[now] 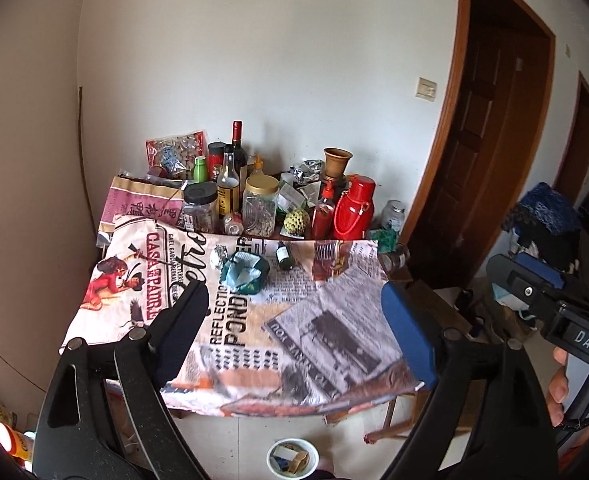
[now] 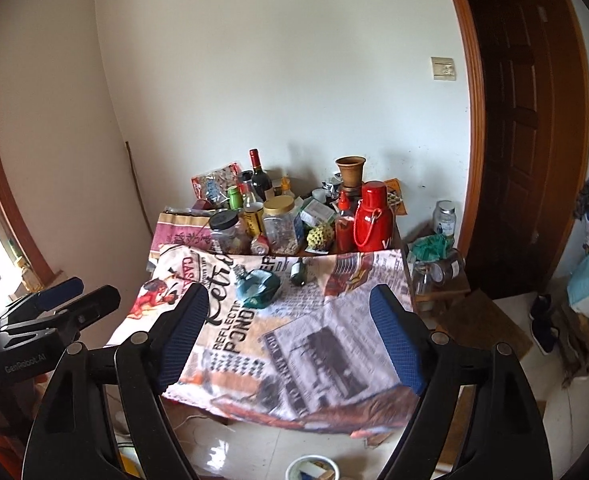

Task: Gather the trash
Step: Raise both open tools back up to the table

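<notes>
Two hand-held grippers held wide open and empty above a cluttered bench

The left hand-held gripper (image 1: 294, 322) and the right hand-held gripper (image 2: 290, 324) are both seen with jaws spread wide and nothing between the blue ribbed pads. On the bench (image 1: 334, 328), covered by one printed cloth, three pieces of trash are counted: one crumpled teal wrapper (image 1: 245, 274), one foil ball (image 1: 218, 258) just beside it, one small dark green bottle (image 1: 284, 255) lying near. One round white bin (image 1: 292, 458) is seen on the floor below.
</notes>
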Tool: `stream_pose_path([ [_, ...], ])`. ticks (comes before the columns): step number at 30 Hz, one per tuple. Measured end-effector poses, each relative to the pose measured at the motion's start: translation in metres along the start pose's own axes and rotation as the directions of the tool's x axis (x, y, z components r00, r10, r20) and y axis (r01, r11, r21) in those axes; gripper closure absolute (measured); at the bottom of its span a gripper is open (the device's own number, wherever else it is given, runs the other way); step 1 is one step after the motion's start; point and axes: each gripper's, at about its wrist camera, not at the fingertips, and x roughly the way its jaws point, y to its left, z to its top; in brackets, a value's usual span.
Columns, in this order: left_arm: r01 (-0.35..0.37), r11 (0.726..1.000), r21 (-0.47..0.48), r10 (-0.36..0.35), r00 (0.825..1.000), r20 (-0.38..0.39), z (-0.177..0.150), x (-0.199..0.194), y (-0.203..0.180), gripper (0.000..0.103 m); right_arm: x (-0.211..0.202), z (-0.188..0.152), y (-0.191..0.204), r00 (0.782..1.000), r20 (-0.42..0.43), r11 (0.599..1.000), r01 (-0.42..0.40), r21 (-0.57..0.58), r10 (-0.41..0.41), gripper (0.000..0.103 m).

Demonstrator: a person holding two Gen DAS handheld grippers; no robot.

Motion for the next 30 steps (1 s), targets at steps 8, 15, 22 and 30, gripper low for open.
stream_pose_path([
  [8,-0.047,0.998,-0.031,0.046,0.998,-0.052,0.020,0.063,-0.026,0.015,0.042,0.021,-0.037,0.998,-0.058,0.998,-0.039,-0.043,0.037,0.023],
  [15,-0.092,0.994,-0.059,0.084,0.989,-0.125,0.026,0.106,-0.016,0.015,0.090,0.027,-0.053,0.987,-0.149,0.998,-0.069,0.000,0.069,0.023],
  [22,-0.073,0.988,-0.137,0.045,0.978,-0.203,0.042,0.163,0.031,0.015,0.134,0.039,-0.043,0.983,-0.171,0.998,-0.057,0.022,0.060,0.023],
  [30,-0.068,0.985,-0.155,0.028,0.968,-0.250,0.070,0.231,0.095,0.015,0.215,0.053,-0.028,0.971,-0.236,0.997,-0.004,0.071,0.021,0.023],
])
